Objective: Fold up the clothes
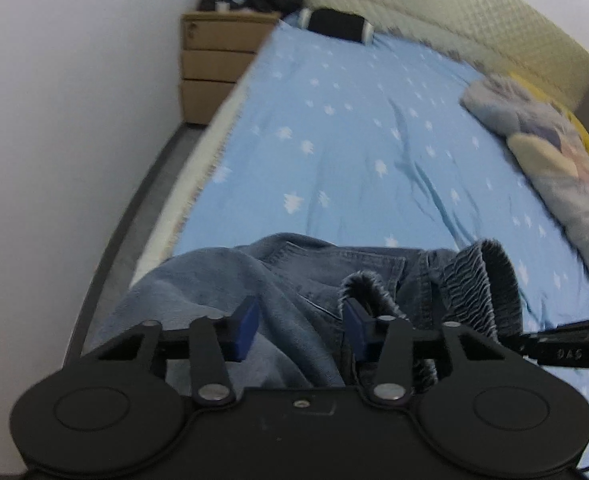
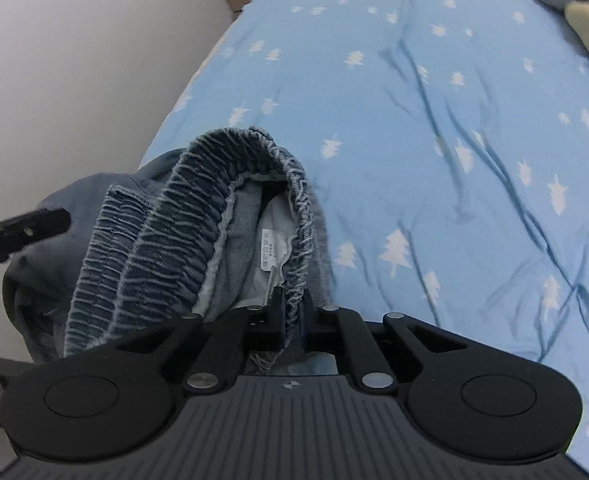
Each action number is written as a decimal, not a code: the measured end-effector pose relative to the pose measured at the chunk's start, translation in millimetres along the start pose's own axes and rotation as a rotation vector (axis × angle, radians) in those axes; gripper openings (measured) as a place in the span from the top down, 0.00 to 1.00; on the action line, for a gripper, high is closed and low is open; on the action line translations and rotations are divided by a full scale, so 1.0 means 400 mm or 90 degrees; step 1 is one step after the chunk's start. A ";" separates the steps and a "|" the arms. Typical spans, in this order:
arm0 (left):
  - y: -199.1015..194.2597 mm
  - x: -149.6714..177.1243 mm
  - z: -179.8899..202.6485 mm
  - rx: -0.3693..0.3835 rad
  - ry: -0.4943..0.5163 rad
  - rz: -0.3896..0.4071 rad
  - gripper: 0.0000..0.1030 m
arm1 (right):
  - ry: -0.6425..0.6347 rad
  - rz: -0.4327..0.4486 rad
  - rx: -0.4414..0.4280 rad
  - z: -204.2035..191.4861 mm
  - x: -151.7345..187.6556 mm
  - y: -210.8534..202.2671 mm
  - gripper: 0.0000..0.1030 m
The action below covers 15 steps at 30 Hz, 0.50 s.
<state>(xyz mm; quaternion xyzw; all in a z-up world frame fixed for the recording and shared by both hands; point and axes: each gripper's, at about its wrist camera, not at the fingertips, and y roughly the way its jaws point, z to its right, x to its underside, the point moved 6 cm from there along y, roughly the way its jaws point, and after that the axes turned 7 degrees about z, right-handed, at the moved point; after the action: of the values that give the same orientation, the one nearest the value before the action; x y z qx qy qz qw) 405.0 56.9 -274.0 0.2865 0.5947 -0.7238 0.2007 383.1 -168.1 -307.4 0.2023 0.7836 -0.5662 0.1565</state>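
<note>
The jeans (image 2: 182,232) lie bunched at the near edge of the bed (image 1: 354,140), at about 6 o'clock in both wrist views, with the blue tree-print sheet stretching away toward 12 o'clock. The right gripper (image 2: 292,312) has its jaws clamped on the elastic waistband (image 2: 302,216), pinching the gathered rim so that it stands up as an open loop and the white care label (image 2: 270,248) inside shows; holding it there probably keeps one side of the waist anchored while the other is found. The left gripper (image 1: 300,330) hangs just over the denim at 6 o'clock in its own view, jaws partly apart, blue pads (image 1: 246,332) either side of a fold of cloth but not pressing on it. It seems set to take the opposite side of the waist, so the garment can be spread flat before folding.
</note>
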 end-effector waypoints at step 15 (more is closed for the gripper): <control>0.189 0.020 0.057 0.103 0.026 -0.093 0.66 | 0.001 -0.034 -0.030 0.039 0.000 0.020 0.93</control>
<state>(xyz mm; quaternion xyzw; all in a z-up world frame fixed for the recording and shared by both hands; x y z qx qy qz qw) 442.7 18.9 -332.4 0.2722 0.5576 -0.7762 0.1117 387.2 -180.7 -319.0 0.1784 0.8017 -0.5516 0.1455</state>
